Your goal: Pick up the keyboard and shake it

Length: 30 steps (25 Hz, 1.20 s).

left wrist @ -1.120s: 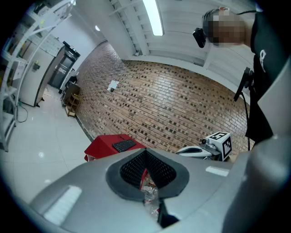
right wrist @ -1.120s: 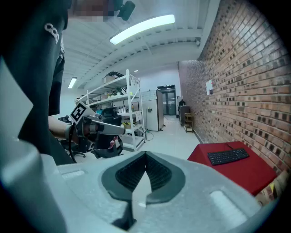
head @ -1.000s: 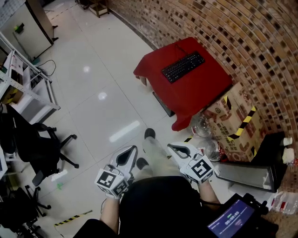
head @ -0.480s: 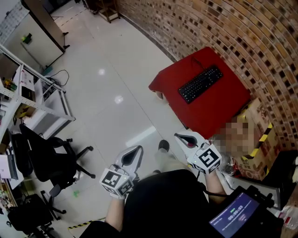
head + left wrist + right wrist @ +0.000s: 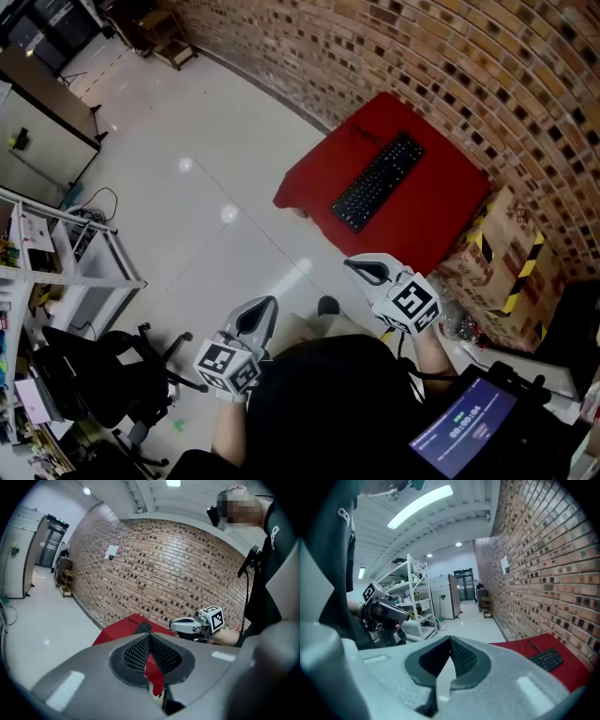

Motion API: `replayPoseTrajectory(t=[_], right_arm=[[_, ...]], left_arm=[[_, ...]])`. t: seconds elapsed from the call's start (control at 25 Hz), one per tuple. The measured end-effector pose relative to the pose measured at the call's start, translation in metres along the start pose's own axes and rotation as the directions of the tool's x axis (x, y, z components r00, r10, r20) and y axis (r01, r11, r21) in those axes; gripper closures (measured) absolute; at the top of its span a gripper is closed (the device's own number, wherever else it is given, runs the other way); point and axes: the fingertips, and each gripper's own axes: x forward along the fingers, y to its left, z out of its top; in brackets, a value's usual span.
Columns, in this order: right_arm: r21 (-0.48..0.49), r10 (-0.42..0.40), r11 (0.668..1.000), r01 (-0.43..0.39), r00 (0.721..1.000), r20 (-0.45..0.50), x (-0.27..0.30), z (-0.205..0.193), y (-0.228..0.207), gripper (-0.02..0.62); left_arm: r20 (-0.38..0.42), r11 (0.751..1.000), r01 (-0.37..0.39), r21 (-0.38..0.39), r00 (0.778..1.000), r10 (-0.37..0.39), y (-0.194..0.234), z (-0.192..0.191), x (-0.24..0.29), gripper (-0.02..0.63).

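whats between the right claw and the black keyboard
Only bare red tablecloth: in the head view nothing else lies between the shut right claw and the black keyboard.

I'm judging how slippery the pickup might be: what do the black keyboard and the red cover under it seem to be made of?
The black keyboard looks like hard plastic with a matte finish: a dull, rigid slab with rows of keys and no glare. The red table cover looks like soft cloth, probably woven: it hangs over the edges in folds and shows no shine. What is under it is hidden.
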Motion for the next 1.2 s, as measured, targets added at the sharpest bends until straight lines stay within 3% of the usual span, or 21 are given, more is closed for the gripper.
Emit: replayPoseTrajectory(t=[0.24,0.36,0.48,0.64,0.8,0.88,1.0,1.2], right_arm=[[0.044,-0.093,0.994,0.095,0.995,-0.037,-0.007,-0.013,-0.045,0.606],[0.092,-0.174,0.980,0.179,0.983,-0.064,-0.014,-0.024,-0.067,0.606],[0.118,-0.234,0.962,0.245,0.967,-0.104,-0.018,-0.032,-0.094,0.606],[0.169,-0.353,0.910,0.379,0.921,-0.163,-0.024,-0.035,-0.136,0.606],[0.226,-0.444,0.847,0.481,0.875,-0.195,-0.025,-0.023,-0.170,0.606],[0.244,-0.480,0.816,0.524,0.849,-0.219,-0.024,-0.020,-0.183,0.606],[0.268,-0.523,0.765,0.586,0.808,-0.273,-0.021,-0.024,-0.194,0.606],[0.338,-0.572,0.667,0.664,0.747,-0.338,-0.018,-0.034,-0.192,0.606]], left_arm=[[-0.076,0.994,0.103,-0.029,0.992,-0.105,0.020,0.013,0.065,0.589],[-0.141,0.977,0.211,-0.032,0.967,-0.214,0.029,0.023,0.115,0.588],[-0.216,0.952,0.302,-0.056,0.927,-0.307,0.038,0.028,0.170,0.555],[-0.359,0.903,0.420,-0.088,0.833,-0.422,0.049,0.023,0.249,0.517],[-0.497,0.870,0.466,-0.163,0.723,-0.481,0.064,0.005,0.317,0.477],[-0.563,0.865,0.463,-0.193,0.669,-0.484,0.073,-0.007,0.347,0.457],[-0.675,0.862,0.455,-0.223,0.566,-0.473,0.091,-0.044,0.383,0.434],[-0.802,0.866,0.448,-0.221,0.422,-0.423,0.116,-0.092,0.416,0.416]])
